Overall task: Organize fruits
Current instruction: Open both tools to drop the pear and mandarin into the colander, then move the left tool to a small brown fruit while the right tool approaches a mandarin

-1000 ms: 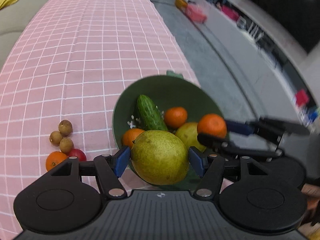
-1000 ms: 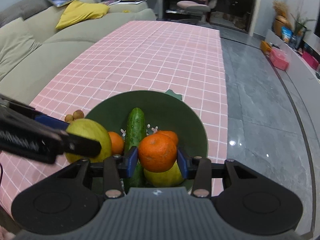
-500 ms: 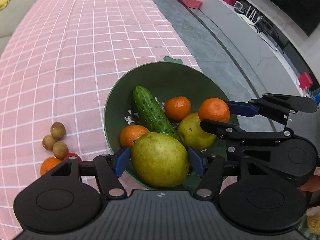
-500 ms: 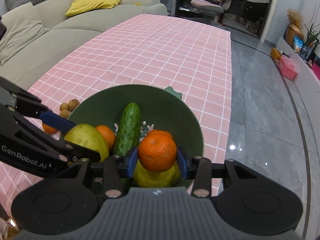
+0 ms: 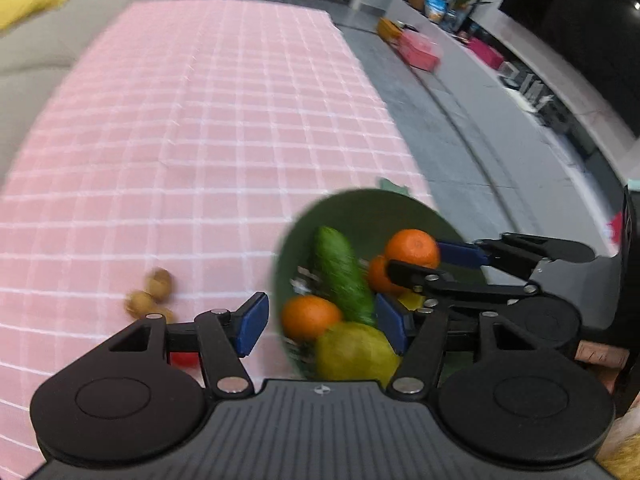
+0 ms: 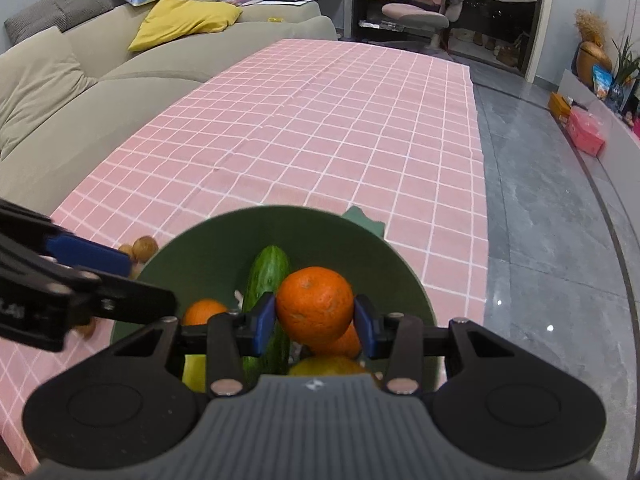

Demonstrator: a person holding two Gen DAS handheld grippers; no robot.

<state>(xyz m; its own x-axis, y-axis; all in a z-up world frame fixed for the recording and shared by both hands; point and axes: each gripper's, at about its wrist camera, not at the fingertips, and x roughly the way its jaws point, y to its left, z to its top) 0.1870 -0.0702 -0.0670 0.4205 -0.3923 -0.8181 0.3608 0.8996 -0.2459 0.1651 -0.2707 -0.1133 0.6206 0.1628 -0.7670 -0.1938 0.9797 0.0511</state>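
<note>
While the right hand-held gripper (image 6: 315, 322) pinches the firm, slippery orange (image 6: 315, 303) across its middle, the left hand-held gripper (image 5: 320, 322) gapes empty above the pear (image 5: 354, 354).

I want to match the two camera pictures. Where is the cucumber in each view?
Left wrist view: the cucumber lies blurred in the green bowl, right of centre, just beyond the left gripper.
Right wrist view: the cucumber is low at centre, left of the orange that the right gripper holds.
Shared landmark: the green bowl.
</note>
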